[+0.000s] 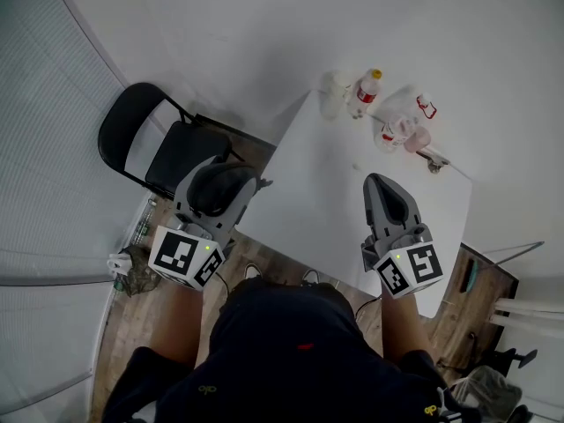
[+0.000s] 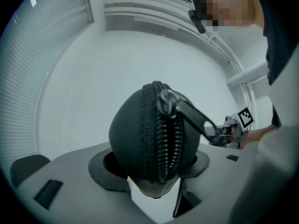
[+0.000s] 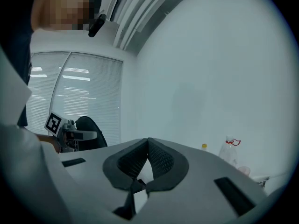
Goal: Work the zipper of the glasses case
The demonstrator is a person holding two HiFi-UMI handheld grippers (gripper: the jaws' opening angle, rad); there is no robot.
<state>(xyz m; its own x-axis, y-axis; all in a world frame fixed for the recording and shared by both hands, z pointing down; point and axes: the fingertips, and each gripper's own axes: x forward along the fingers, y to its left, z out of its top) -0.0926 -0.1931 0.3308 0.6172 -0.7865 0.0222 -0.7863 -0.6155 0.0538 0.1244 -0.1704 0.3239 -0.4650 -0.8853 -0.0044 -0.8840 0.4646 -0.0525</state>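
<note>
head view, left gripper (image 1: 226,183): grasping the dark glasses case (image 1: 210,192), jaws wide on either side of it
head view, right gripper (image 1: 389,196): clenched and empty over the white table (image 1: 326,192), case well apart to its left
left gripper view: case end-on between the jaws, zipper (image 2: 163,139) facing the camera, pull tab (image 2: 194,118) slanting right
right gripper view: jaws together, nothing between them
</note>
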